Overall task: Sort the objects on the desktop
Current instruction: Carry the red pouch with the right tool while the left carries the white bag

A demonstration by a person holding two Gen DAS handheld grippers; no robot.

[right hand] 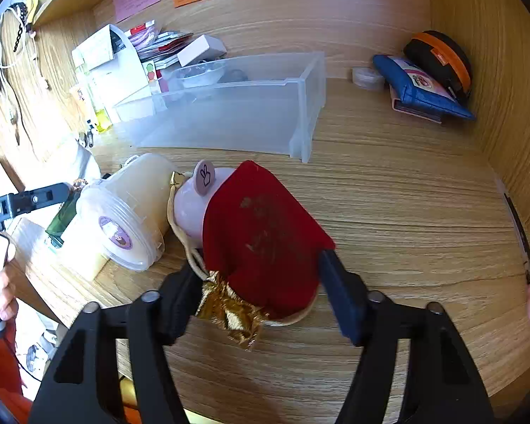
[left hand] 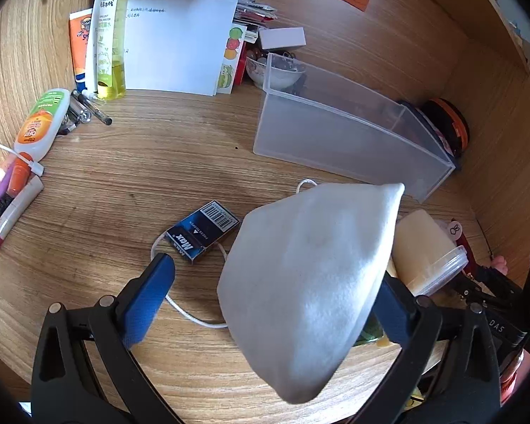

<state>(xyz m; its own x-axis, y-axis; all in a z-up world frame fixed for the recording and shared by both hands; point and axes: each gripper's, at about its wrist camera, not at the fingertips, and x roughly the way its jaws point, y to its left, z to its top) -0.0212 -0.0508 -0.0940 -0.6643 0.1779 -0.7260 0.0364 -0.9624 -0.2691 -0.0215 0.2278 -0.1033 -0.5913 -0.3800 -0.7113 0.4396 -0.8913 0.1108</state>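
Observation:
A white face mask (left hand: pixel 311 265) fills the space between my left gripper's (left hand: pixel 275 268) fingers. It leans against the right finger and hides its tip, while the blue left finger (left hand: pixel 152 293) stands well apart from it; the jaws are wide open. The mask's ear loop trails on the desk. My right gripper (right hand: pixel 259 265) is shut on a red velvet pouch (right hand: pixel 261 240) with a gold frill and cord, one pad against each side. An empty clear plastic bin (left hand: pixel 335 134) (right hand: pixel 229 116) sits farther back.
A blue Max staple box (left hand: pixel 201 233) lies ahead of the left fingertip. A lidded cream tub (right hand: pixel 123 212) (left hand: pixel 424 251) and a pink round case (right hand: pixel 194 205) sit beside the pouch. Bottles (left hand: pixel 111 35), tubes and papers (left hand: pixel 173 35) crowd the left; a blue wallet (right hand: pixel 420 88) lies by the right wall.

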